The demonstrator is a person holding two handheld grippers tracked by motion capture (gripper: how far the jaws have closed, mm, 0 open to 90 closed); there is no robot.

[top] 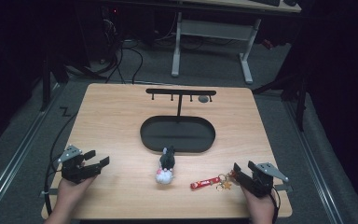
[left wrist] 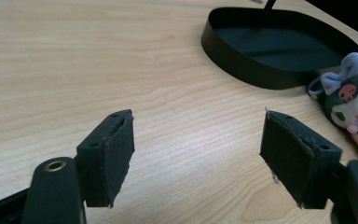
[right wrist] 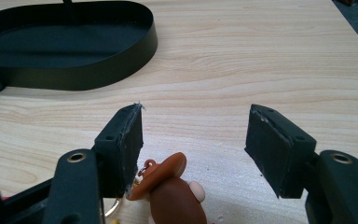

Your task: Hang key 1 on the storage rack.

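Note:
A small plush toy (top: 166,168), dark on top and white and pink below, lies on the wooden table just in front of a black oval tray (top: 144,135). A red strip keychain (top: 205,182) with a ring and a star charm lies to its right. My left gripper (top: 99,157) rests at the table's front left, open and holding nothing. In the left gripper view the left gripper (left wrist: 198,126) faces bare wood, with the plush toy (left wrist: 354,98) off to the right. My right gripper (right wrist: 196,116) is open, and a brown figure charm (right wrist: 168,191) lies low between its jaws.
A black T-shaped hook rack (top: 181,92) rises from the tray's far side, with a small grey thing (top: 203,99) near its right end. The tray wall (left wrist: 242,70) (right wrist: 98,74) stands ahead of both grippers. Table legs and cables sit on the floor beyond the table.

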